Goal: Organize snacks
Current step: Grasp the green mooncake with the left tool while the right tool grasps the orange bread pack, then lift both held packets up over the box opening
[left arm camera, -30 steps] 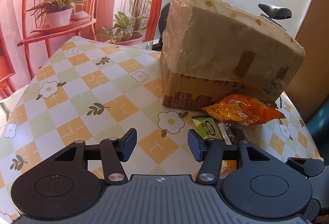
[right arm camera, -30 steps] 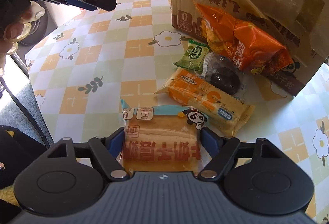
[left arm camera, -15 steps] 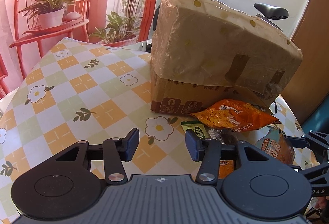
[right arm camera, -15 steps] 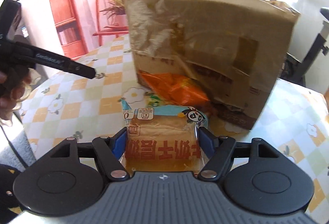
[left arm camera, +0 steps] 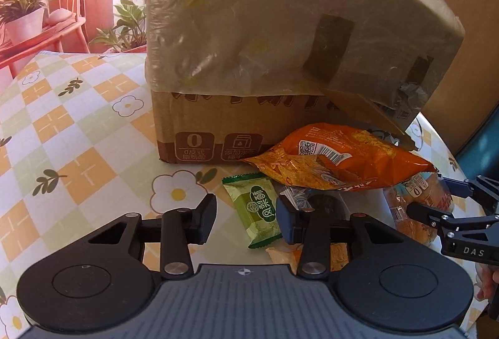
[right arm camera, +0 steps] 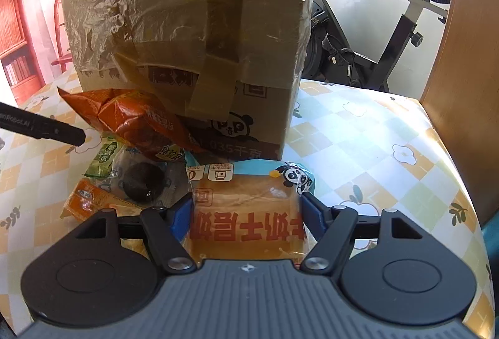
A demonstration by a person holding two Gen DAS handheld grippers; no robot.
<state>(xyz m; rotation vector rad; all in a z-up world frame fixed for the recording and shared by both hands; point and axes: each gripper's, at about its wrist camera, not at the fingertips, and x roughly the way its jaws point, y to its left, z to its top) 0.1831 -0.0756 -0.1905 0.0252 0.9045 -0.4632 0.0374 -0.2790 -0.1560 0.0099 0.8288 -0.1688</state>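
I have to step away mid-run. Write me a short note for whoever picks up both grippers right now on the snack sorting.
Right gripper: shut on the bread packet, lifted, facing the cardboard box.
Left gripper: holds nothing, jaws closing, poised over the green snack packet.
On the table in front of the box: orange chip bag leaning against it, the green packet, a clear-wrapped dark round snack, and an orange flat packet.
Done: only the bread packet is picked up. Whether anything is in the box already cannot be seen.
Left: put the bread packet away, then the four snacks on the table.
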